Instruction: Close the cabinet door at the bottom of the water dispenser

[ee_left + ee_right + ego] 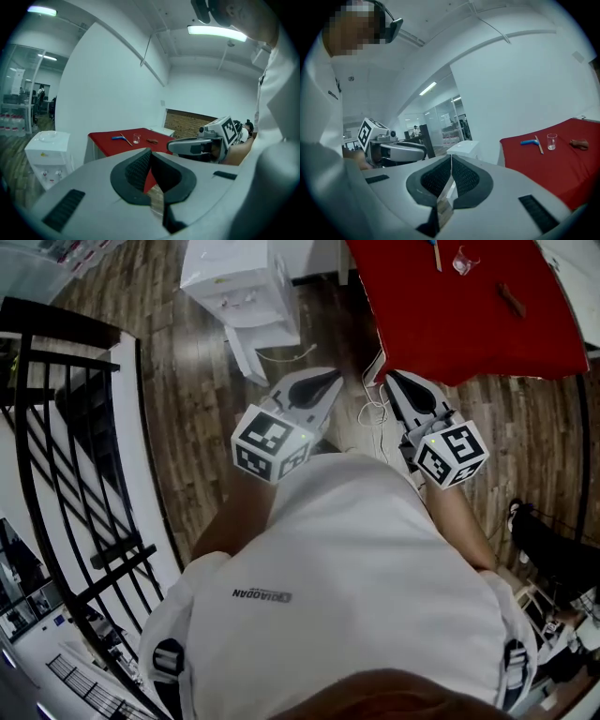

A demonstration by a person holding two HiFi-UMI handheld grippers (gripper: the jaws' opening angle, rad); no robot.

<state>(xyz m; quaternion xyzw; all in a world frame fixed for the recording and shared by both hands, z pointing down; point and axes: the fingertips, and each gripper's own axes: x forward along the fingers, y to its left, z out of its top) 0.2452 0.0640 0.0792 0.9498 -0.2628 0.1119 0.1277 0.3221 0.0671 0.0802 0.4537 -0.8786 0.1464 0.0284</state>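
Jaws pressed together and empty on both my left gripper (330, 382) and right gripper (394, 379), which I hold side by side above the wood floor (202, 427), just ahead of the person's white shirt (356, 568). The water dispenser (246, 282) stands ahead to the left, well apart from both. Its bottom cabinet door (247, 354) looks swung out. A red table (469, 306) stands to its right.
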